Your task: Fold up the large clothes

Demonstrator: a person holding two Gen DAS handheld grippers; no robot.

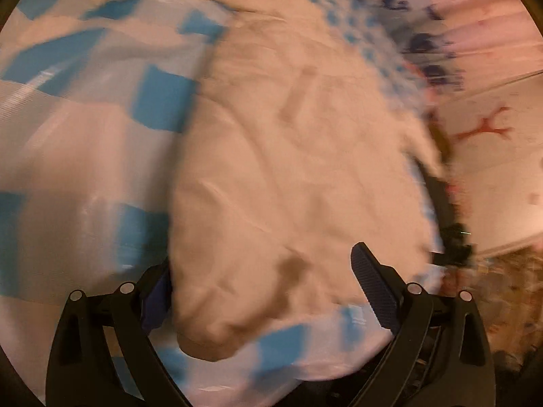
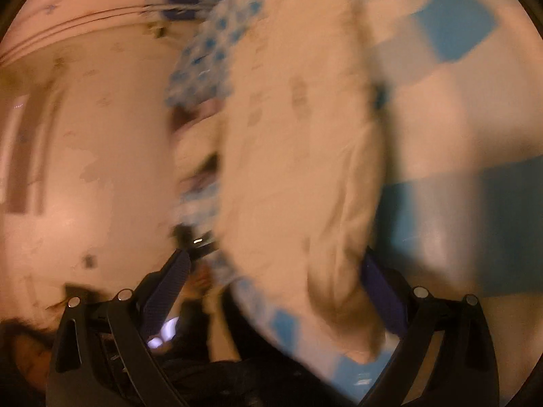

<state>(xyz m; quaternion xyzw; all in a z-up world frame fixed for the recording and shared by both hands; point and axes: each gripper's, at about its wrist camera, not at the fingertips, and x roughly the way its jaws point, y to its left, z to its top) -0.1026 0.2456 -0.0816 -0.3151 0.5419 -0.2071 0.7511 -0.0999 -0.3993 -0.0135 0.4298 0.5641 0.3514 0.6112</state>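
Holding one large cream garment between my two tongs, I have it stretched lengthwise in front of both cameras. Both views are smeared by motion blur, so fine detail is uncertain.

Left tongs: the jaws stand apart in the view, with a bunched corner of the cream cloth filling the gap between them and draped over the left finger. Whether the pads actually pinch the fabric I cannot tell. From here the garment runs away toward the far side, its long axis pointing straight ahead.

Right tongs: the jaws also stand apart, and a thick rolled corner of the same cloth lies against the right finger; the grip itself is again not readable. The garment runs away from these tongs toward the far end as well.

Neither tongs is clearly nearer; each sits at its own end of the near edge, so the coming fold turns on carrying that edge along the long axis.

Count: one cream garment; one blue-and-white checked cloth lying beneath and beside it; one small-dotted blue cloth at the far right edge; two tongs.
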